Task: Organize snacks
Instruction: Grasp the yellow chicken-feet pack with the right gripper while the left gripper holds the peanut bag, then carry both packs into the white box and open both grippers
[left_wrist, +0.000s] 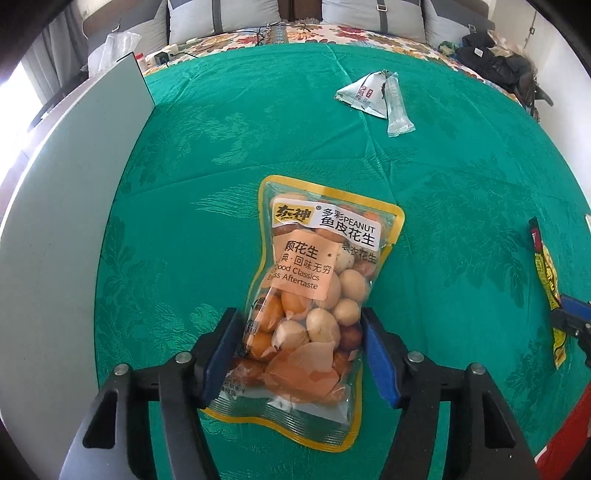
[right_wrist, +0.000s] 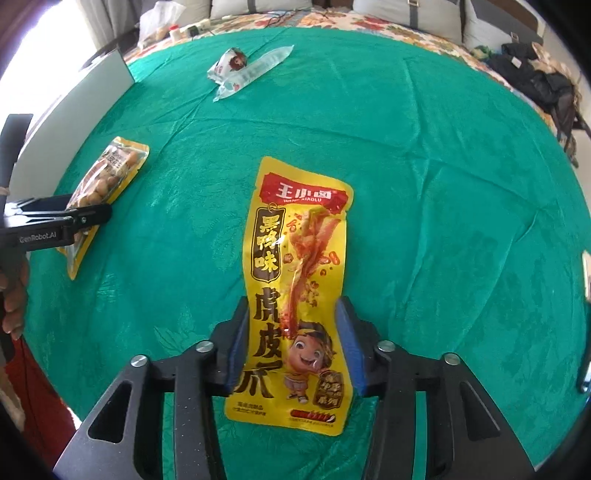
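Note:
A clear, yellow-edged bag of coated peanuts (left_wrist: 314, 280) lies on the green tablecloth (left_wrist: 443, 184). My left gripper (left_wrist: 300, 321) points down over the bag's lower half, and its blue pads press on both sides of it. A long yellow snack pack (right_wrist: 295, 240) with a cartoon child lies lengthwise, bowed between the pads of my right gripper (right_wrist: 293, 306), which is shut on it. The right wrist view also shows the peanut bag (right_wrist: 110, 166) at the left with the left gripper (right_wrist: 92, 216) on it. The left wrist view shows the yellow pack (left_wrist: 548, 280) at the right edge.
Two small packets (left_wrist: 369, 96) (right_wrist: 243, 70) lie together at the far side of the cloth. A white board (left_wrist: 55, 221) stands along the left edge. Behind the table are a sofa with cushions, a power strip and dark clothes (right_wrist: 535, 74). A hand (right_wrist: 14, 302) holds the left gripper.

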